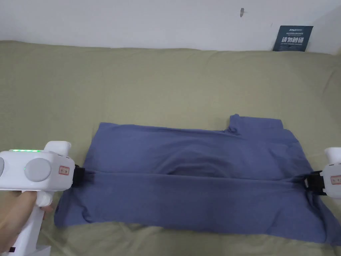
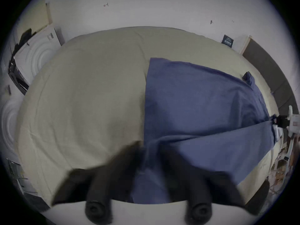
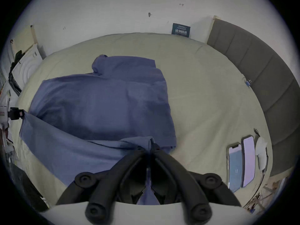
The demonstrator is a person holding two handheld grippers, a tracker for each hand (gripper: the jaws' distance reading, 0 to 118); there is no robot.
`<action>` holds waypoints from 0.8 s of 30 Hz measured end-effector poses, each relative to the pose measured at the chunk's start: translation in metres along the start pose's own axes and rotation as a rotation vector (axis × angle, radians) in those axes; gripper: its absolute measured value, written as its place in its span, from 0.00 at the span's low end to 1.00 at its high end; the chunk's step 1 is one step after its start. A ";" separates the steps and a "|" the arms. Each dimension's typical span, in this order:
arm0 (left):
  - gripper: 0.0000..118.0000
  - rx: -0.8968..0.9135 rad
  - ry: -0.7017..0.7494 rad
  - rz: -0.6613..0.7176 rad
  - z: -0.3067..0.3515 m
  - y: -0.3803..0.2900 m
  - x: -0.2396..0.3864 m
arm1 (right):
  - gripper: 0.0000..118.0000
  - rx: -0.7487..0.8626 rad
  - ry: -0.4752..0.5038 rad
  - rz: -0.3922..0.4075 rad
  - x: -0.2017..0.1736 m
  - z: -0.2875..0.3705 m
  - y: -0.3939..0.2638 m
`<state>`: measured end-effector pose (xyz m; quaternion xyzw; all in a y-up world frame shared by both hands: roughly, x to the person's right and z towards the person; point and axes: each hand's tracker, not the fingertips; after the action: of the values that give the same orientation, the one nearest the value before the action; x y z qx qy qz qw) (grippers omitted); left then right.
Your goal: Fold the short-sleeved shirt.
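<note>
Now I'm mid-fold: the near long edge of the shirt (image 1: pixel 193 156) is lifted.
My left gripper (image 1: pixel 81 176) and right gripper (image 1: pixel 309 182) each pinch it; cross folds remain, I judge.

Background: bed and wall clutter.
Olive sheet (image 1: pixel 166 83), dark sign (image 1: pixel 292 38) against white wall (image 1: pixel 133 20); two phones (image 3: pixel 241 163) beside grey headboard (image 3: pixel 259 76).

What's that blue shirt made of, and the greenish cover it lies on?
The blue shirt looks like soft matte knit, probably cotton: it drapes and creases between the left gripper and right gripper. The cover seems a matte woven sheet with faint wrinkles.
</note>
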<state>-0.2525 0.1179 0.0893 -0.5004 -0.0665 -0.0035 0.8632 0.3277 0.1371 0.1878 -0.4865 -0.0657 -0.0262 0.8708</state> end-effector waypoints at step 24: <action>1.00 0.007 -0.016 0.067 0.034 -0.080 -0.021 | 0.00 0.094 -0.009 -0.067 0.010 0.074 -0.097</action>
<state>-0.2827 0.1063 0.1729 -0.4993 -0.0564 0.0298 0.8641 0.3205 0.1492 0.3093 -0.4426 -0.0869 -0.0501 0.8911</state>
